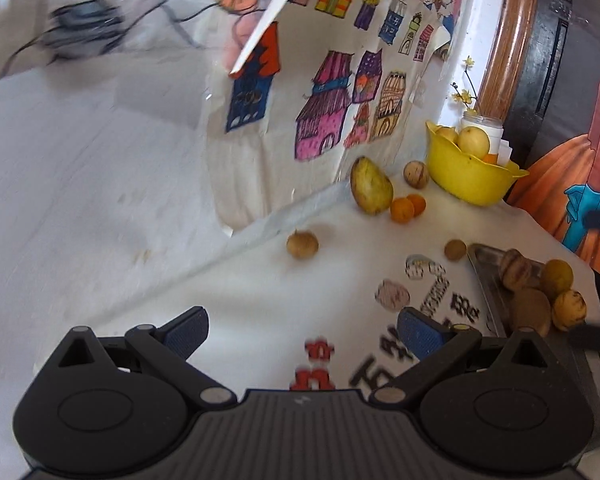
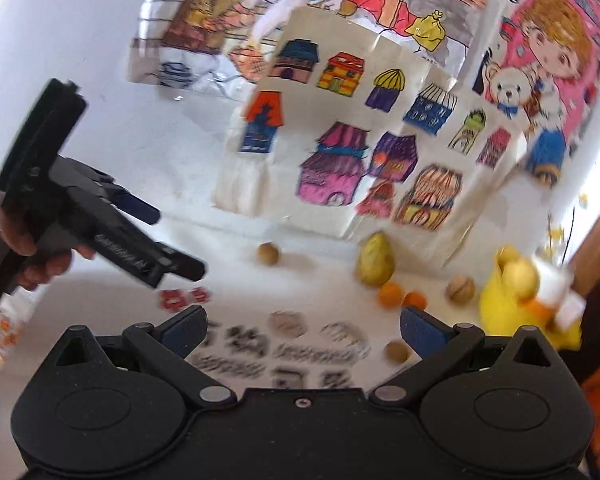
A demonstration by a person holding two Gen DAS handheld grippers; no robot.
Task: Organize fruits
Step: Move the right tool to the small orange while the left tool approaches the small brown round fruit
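Observation:
Loose fruit lies on the white table: a yellow-green mango [image 1: 370,186] [image 2: 375,260], two small oranges [image 1: 408,207] [image 2: 402,296], a brown walnut-like fruit [image 1: 415,174] [image 2: 461,289], and small brown round fruits [image 1: 302,244] [image 1: 455,249] [image 2: 269,254] [image 2: 397,352]. A yellow bowl [image 1: 466,178] [image 2: 512,312] holds pale fruit. A metal tray [image 1: 486,272] at right holds several brown and yellow fruits. My left gripper [image 1: 302,334] hovers open above the table, nothing between its fingers. My right gripper [image 2: 302,330] is open too and holds nothing. The left gripper [image 2: 162,240] shows in the right wrist view, held by a hand [image 2: 4,236].
Paper sheets with coloured house drawings [image 1: 332,108] [image 2: 360,152] stand against the wall behind the fruit. A white jar with yellow flowers [image 1: 482,122] sits behind the bowl. Stickers and printed characters [image 1: 432,292] mark the tabletop. A wooden frame and dark panel [image 1: 540,60] rise at right.

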